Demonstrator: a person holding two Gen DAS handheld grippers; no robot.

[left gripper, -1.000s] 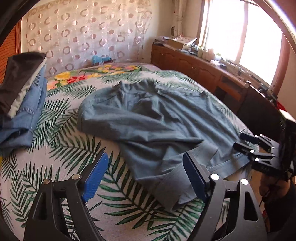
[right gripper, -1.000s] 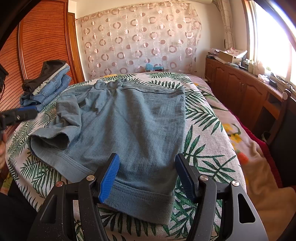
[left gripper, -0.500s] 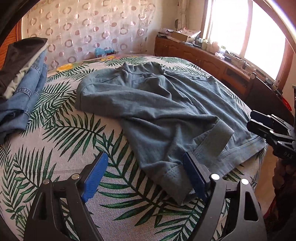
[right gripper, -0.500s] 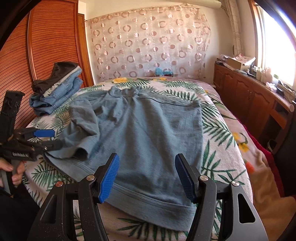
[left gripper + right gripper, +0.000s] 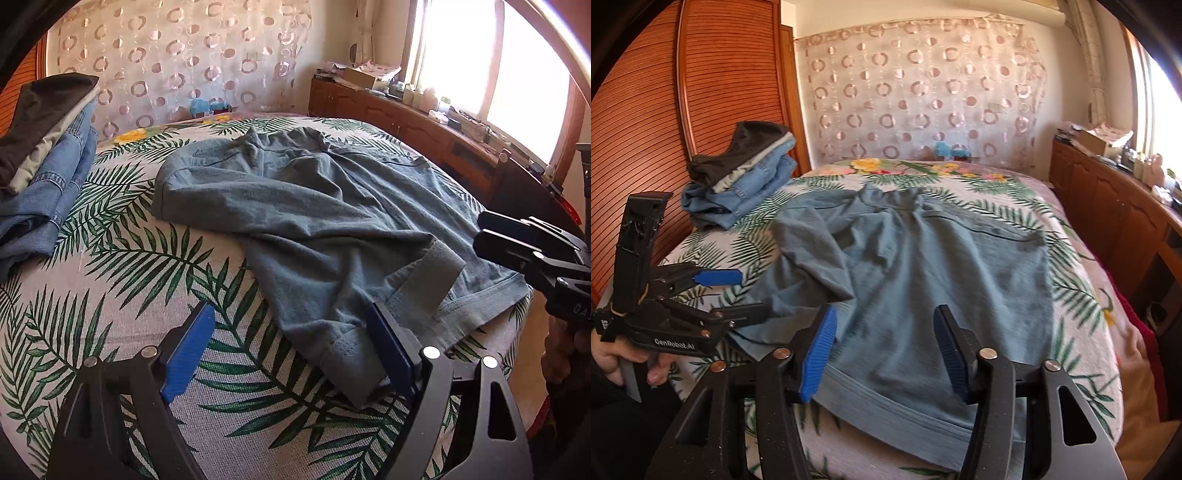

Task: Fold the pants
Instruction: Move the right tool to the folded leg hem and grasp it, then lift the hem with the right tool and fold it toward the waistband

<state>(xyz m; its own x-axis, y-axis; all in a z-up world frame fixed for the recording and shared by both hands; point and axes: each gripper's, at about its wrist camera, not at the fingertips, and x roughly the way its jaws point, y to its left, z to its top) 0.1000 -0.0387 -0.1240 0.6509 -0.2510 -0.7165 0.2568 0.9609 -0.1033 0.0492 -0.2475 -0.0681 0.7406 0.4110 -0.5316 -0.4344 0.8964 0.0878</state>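
Observation:
Blue-grey pants [image 5: 332,229] lie spread on the palm-leaf bed cover [image 5: 110,295], waist toward the curtain. One leg is crumpled, with its hem flipped over next to my left gripper's right finger. My left gripper [image 5: 288,350] hangs open over the near hem, pinching nothing. In the right wrist view the pants [image 5: 942,277] lie flat, and my right gripper [image 5: 886,350] hovers over the other leg's hem. Its jaws are closing, with cloth below them but not pinched. Each gripper shows in the other's view: the left gripper [image 5: 738,295] and the right gripper [image 5: 480,232].
A stack of folded jeans and dark clothes [image 5: 746,184] sits at the bed's far left corner beside louvred wardrobe doors [image 5: 665,129]. A low wooden cabinet [image 5: 1108,206] with clutter runs under the window on the right. A hand [image 5: 613,362] holds the left gripper.
The right gripper's jaws have narrowed, and it has drawn back and up from the hem. The left gripper's view has shifted over the crumpled leg, its jaws still wide.

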